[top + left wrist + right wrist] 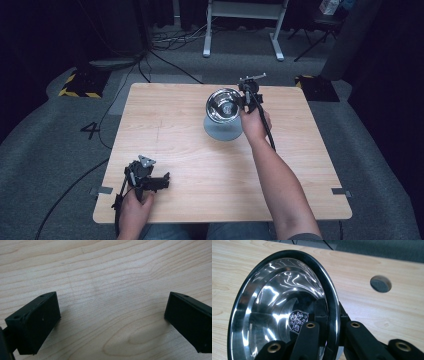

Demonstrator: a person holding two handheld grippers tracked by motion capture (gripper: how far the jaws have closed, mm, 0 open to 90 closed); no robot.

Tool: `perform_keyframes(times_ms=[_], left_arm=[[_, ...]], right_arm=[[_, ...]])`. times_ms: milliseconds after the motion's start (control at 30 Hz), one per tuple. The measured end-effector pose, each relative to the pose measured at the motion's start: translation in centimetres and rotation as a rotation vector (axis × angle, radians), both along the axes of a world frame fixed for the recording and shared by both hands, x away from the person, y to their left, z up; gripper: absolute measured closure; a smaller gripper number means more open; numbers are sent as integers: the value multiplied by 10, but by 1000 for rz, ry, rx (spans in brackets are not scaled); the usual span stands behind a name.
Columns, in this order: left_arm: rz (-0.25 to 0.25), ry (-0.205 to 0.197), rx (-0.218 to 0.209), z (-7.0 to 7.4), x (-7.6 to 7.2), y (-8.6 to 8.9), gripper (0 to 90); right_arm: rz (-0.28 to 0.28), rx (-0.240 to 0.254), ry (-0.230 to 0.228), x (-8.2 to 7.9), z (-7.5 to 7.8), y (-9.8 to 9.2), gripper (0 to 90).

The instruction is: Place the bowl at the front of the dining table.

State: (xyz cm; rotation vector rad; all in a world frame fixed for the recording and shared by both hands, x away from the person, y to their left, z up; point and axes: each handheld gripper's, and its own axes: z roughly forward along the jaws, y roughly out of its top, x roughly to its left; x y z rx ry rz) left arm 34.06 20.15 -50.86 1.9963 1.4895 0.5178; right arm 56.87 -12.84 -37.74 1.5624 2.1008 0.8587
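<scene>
We hold the steel bowl (223,105) by its rim in the clenched jaws of our right gripper (245,100), tilted above the grey plate (223,129) at the far middle of the table (190,165). Setting it down remains, we judge. Our left gripper (159,182) rests released near the left corner.

Bowl (223,105) tilted above plate (222,129) at table's (190,165) far middle, left hand-held gripper (161,182) at near-left corner
</scene>
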Motion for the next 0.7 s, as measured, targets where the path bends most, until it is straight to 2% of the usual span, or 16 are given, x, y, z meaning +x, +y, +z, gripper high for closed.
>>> perform_keyframes(times_ms=[333, 700], left_arm=[[0, -3, 2, 0, 0, 0, 3], [0, -2, 1, 0, 0, 0, 2]], right_arm=[[-8, 22, 57, 11, -23, 7, 853], [-19, 16, 114, 21, -50, 11, 852]])
